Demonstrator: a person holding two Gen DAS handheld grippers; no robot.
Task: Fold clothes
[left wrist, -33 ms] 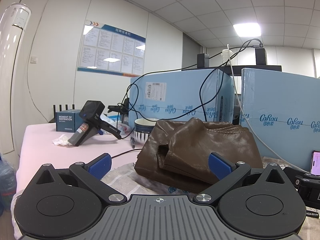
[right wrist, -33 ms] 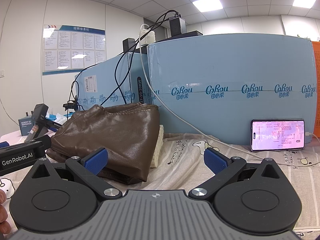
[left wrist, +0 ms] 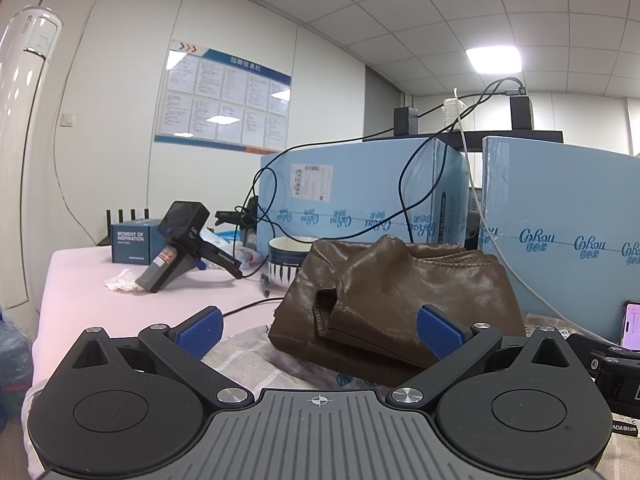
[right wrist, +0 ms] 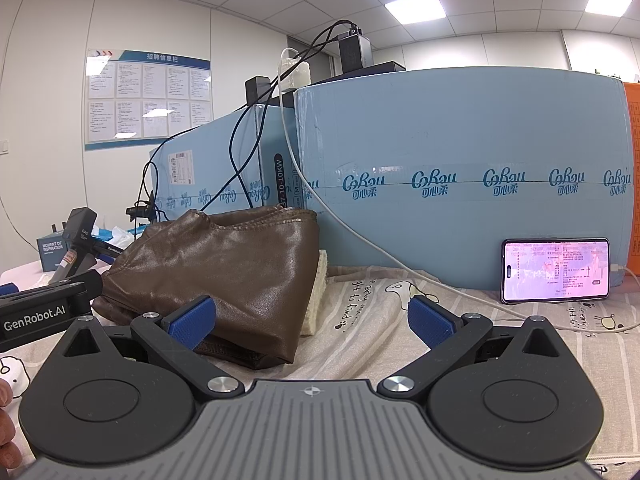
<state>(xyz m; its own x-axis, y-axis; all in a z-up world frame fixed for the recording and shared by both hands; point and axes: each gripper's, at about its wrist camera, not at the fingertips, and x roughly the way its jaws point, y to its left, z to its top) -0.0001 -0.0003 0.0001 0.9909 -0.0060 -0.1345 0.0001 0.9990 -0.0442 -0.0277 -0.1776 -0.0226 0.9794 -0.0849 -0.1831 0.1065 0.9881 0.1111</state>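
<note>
The jacket (left wrist: pixel 396 300) is lying bunched on the sheet (right wrist: pixel 380 320) against the boxes (right wrist: pixel 460 184), looking heavy, supple and slick. Both the left gripper (left wrist: pixel 320 326) and right gripper (right wrist: pixel 312 316) are hovering fully open, holding nothing; a hem or collar edge is probably offering the best hold.

The left gripper (left wrist: pixel 318 326) stands wide apart and empty before a folded brown leather garment (left wrist: pixel 404 300) on patterned cloth (left wrist: pixel 256 354); a bowl (left wrist: pixel 289 255), perhaps ceramic, sits just behind.
</note>
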